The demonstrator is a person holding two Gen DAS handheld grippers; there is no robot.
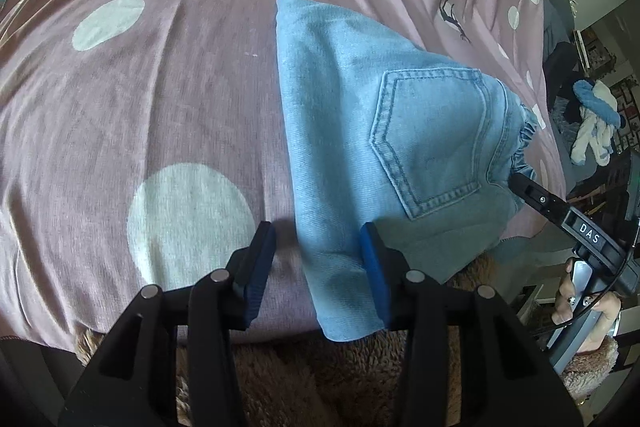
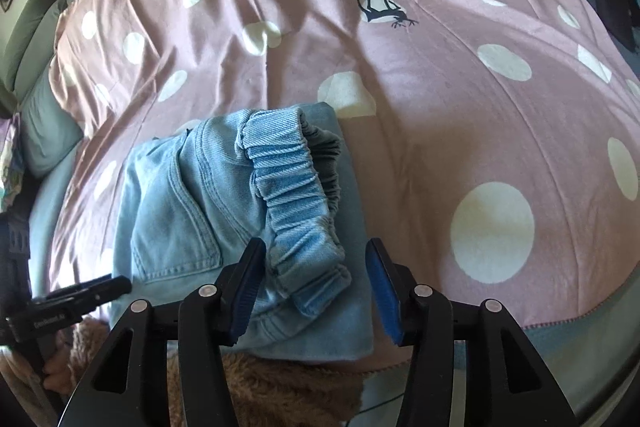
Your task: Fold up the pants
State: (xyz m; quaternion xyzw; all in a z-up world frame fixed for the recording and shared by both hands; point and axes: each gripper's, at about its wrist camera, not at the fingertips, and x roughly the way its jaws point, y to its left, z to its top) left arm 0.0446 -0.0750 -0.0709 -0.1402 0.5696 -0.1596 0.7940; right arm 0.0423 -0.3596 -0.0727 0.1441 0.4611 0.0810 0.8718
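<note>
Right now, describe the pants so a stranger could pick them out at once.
Start from the pink bedspread with white polka dots that covers the bed. Near its front edge lies a folded bundle of light blue denim, the pants. Their stitched back pocket and gathered elastic waistband set them apart from the spotted cloth around them.

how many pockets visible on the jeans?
1. A stitched back pocket on the top layer of the folded jeans, beside the elastic waistband. Others may be hidden in the fold.
</note>
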